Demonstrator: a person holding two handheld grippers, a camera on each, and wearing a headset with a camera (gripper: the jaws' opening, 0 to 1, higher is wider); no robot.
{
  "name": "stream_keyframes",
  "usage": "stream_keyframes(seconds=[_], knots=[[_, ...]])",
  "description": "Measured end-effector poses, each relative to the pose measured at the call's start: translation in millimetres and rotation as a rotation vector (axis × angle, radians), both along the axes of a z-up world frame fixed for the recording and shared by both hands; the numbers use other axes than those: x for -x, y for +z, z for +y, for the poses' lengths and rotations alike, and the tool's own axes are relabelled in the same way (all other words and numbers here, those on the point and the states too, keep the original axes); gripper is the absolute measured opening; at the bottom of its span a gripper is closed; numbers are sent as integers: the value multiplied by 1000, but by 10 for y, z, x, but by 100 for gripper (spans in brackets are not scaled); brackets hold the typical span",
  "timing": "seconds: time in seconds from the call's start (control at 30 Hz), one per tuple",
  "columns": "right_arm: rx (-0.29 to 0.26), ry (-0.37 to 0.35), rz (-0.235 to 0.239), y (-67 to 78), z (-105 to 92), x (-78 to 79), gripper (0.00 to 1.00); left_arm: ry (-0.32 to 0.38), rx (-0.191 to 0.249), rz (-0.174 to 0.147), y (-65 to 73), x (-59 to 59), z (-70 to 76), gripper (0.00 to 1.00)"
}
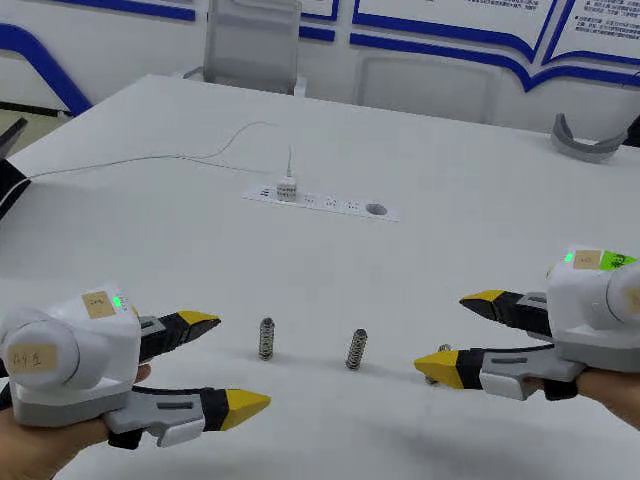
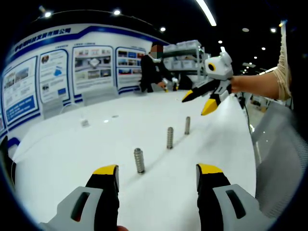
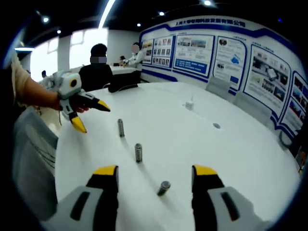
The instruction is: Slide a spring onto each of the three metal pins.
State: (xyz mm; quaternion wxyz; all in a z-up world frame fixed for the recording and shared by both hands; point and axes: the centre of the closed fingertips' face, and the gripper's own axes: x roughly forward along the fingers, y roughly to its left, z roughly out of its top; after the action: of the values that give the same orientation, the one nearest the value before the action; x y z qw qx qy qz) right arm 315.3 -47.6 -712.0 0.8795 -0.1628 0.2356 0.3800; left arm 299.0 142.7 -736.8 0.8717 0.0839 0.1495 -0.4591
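Third spring near right tool's jaws

Three upright pins mid-table — open tabletop around them.

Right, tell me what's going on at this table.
A person holds a yellow-tipped two-jaw gripper in each hand above the white table, left gripper and right gripper both open and empty. Three metal pins stand in a row between them. The left pin and middle pin carry coiled springs; the third pin, nearest the right gripper, is too small to judge.
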Motion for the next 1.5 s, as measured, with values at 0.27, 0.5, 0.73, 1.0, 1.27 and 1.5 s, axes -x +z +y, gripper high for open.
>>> stream_keyframes(seconds=[0.27,0.5,0.73,1.0,1.27,1.5], knots=[[-30,-37,-4,-64,-99,107,64,6,3,3,-3,22,3,67],[-63,-67,-26,-94,-146,197,65,11,7,8,-14,39,0,68],[-89,-92,-42,-93,-178,201,65,12,7,12,-32,58,-1,68],[-89,-88,-50,-118,-137,189,65,21,14,17,-55,53,11,68],[-94,-90,-60,-109,-132,184,66,20,16,20,-76,42,17,68],[-92,-93,-60,-110,-139,184,66,19,17,21,-85,31,17,68]])
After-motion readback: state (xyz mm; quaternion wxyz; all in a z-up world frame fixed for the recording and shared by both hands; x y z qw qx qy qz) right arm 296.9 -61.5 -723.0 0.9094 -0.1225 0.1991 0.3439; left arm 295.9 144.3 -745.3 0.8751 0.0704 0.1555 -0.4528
